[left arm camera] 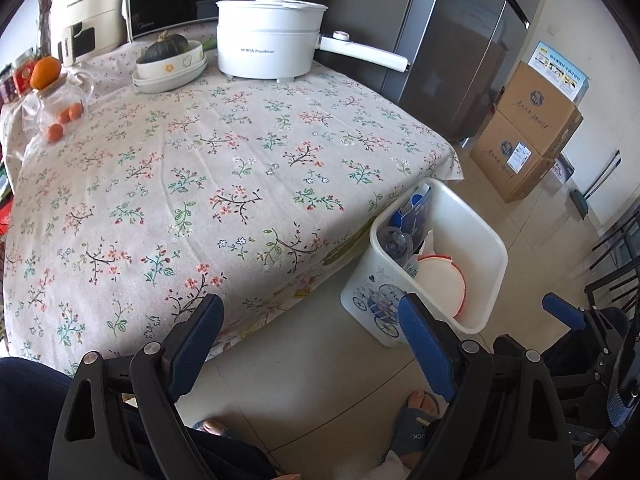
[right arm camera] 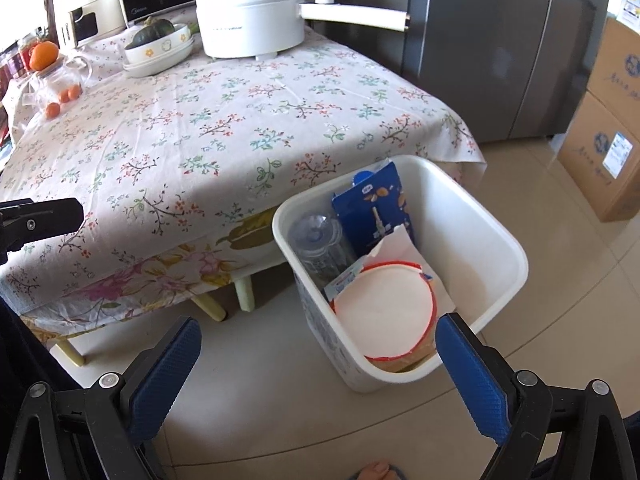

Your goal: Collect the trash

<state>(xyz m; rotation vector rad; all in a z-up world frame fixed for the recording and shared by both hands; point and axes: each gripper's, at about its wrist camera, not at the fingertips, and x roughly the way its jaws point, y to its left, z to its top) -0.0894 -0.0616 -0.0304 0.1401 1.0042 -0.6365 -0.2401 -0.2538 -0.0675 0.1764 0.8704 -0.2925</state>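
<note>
You held both the left gripper (left arm camera: 312, 344) and right gripper (right arm camera: 318, 364) spread and empty; the bin (right arm camera: 508, 264), lower right, looked full, so a final table check seemed wise.

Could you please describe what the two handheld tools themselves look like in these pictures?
Both match. The left tool and right tool each have two flat fingers faced with blue, knurled rubber pads, carried on black plastic linkage arms with triangular cut-outs and silver pivot screws. No cables or markings show on them. The person's dark navy clothing shows at the lower left of the left view.
</note>
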